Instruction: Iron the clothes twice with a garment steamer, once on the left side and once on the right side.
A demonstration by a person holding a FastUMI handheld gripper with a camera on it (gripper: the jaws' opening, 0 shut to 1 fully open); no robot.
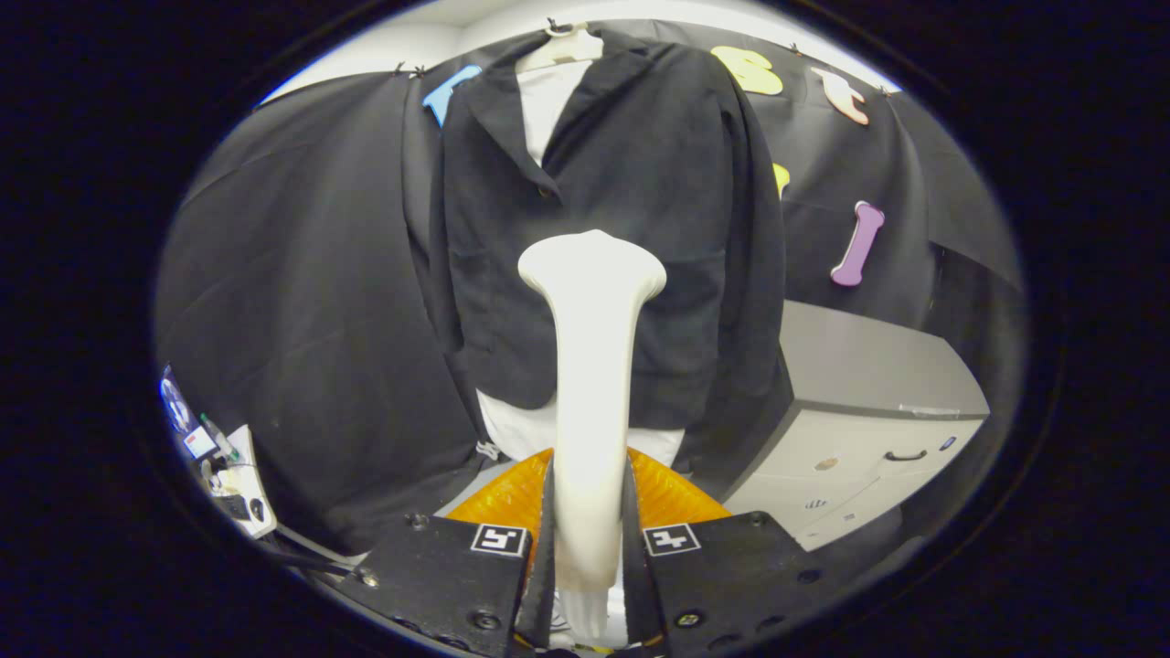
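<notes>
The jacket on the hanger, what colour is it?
Black, seen best in the gripper view: the jacket hangs beyond the white steamer the gripper holds.

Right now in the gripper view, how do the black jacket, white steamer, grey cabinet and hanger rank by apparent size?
1. Black jacket
2. Steamer, shut in the hand-held gripper, and grey cabinet: alike; the steamer's nearness inflates it, so unranked.
3. Hanger

The gripper [590,539] has two flat blocks low in the middle of the picture, each with a small square black-and-white tag near its inner top corner and round screws along its edges.
</notes>
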